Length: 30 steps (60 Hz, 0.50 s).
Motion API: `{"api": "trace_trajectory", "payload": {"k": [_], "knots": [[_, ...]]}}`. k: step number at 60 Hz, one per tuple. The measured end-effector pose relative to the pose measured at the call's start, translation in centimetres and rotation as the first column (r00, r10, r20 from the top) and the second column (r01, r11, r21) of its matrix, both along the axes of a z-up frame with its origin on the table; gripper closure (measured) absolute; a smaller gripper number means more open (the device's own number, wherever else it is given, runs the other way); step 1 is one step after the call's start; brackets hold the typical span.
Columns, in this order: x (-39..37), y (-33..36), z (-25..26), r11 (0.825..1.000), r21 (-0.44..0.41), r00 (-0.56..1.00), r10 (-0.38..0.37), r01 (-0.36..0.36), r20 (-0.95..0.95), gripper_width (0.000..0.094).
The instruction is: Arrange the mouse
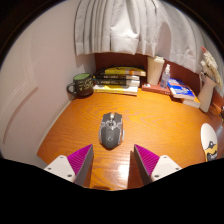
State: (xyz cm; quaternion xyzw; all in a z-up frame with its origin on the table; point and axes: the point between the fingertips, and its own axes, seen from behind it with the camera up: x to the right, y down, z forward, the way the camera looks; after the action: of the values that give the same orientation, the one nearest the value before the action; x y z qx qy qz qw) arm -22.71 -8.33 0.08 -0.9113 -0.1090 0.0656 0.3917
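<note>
Pink-padded fingers (80, 160) of the tool (113, 162) sit spread apart at the bottom of the frame, grasping nothing. Just ahead of them, at frame centre, the mouse (111, 130) rests on the wooden counter (160, 115). This looks like the approach step; next the tool likely needs to advance, straddle the mouse and close on its sides.

The gripper (112, 160) points toward twelve o'clock with its jaws spread wide apart, nothing pressed between them. One finger sits at seven o'clock, the other at five, their magenta pads (80, 160) facing inward, tips angled slightly toward each other.
</note>
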Motion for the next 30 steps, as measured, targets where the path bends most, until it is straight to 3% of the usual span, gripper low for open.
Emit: {"api": "trace_trajectory", "payload": {"k": [11,19,30], "knots": [[-2.9,5.3,-1.7,0.998,-0.018,0.998,-0.058,0.058,-0.009,0.0141],[-2.2,8.6,-1.9,0.988,0.004,0.988,-0.155,0.155,0.014,0.0300],[-2.2,11.0,-1.8,0.979,0.004,0.977,-0.204,0.204,0.055,0.0432]]}}
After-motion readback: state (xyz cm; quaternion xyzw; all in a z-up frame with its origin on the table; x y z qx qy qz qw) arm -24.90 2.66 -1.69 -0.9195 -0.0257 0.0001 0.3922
